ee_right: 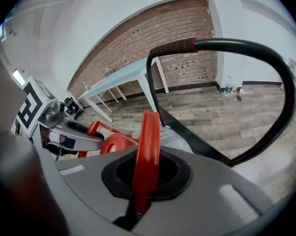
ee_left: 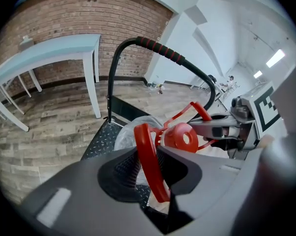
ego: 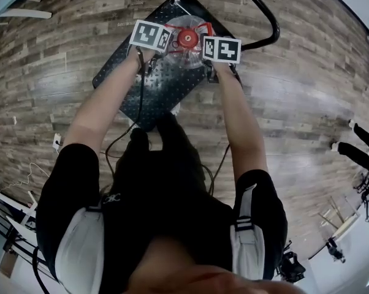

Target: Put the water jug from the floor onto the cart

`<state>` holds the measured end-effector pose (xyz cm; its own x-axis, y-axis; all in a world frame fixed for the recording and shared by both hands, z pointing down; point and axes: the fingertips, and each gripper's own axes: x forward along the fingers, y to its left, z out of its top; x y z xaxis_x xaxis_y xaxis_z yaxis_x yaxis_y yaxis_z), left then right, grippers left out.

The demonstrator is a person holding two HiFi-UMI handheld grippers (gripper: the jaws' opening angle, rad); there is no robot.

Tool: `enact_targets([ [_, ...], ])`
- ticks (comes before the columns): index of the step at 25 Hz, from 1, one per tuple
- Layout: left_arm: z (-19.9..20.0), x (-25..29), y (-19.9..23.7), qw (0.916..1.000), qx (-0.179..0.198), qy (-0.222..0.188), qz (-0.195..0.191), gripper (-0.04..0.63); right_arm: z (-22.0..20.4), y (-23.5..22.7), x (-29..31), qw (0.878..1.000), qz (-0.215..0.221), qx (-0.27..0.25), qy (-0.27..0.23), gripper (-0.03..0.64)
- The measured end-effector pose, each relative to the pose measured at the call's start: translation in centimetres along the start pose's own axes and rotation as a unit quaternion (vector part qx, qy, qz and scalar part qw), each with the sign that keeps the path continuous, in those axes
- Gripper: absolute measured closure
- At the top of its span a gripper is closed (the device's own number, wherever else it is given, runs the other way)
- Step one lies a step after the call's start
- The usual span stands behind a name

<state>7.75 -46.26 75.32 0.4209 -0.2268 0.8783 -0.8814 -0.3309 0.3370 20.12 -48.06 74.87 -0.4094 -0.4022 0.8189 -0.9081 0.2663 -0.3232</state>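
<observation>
Both grippers on the water jug, one each side of its red cap. Left gripper: fingers pinching a loop of the jug's red handle. The band runs tilted through the gap and the ribbed pads sit against both of its faces. Right gripper: fingers pressed nearly together on the other side of that handle. The strap shows edge-on and upright between the pads, clamped tight. Each gripper view shows the opposite gripper just across the cap, both gripping at about the same height. The head view has both arms stretched forward and the marker cubes flanking the cap, close together. Jug position: off the floor, over the cart, above the black diamond-plate deck at the end nearest the push bar. Its clear body shows below the cap and inside the deck outline. Can't tell from any view whether the base is touching the deck or hanging just above it. The push bar is a black tube with a red-and-black grip. It arches over the far end of the cart and is clear of the jug and both grippers. The cart stands on wood-plank flooring, skewed relative to the person, whose legs are at the near edge of the deck. Background: a light table against a brick wall, well away from the cart.
</observation>
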Motion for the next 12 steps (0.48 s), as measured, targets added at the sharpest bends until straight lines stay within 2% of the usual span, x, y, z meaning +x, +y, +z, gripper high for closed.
enact_targets([
  [5, 1.5, 2.8, 0.9, 0.9998, -0.005, 0.000, 0.021, 0.497, 0.6, -2.1, 2.9, 0.999, -0.001, 0.036, 0.004, 0.600],
  [12, 2.2, 5.7, 2.2, 0.9992, -0.016, -0.003, 0.038, 0.493, 1.1, -3.7, 6.6, 1.000, -0.017, 0.004, 0.014, 0.601],
])
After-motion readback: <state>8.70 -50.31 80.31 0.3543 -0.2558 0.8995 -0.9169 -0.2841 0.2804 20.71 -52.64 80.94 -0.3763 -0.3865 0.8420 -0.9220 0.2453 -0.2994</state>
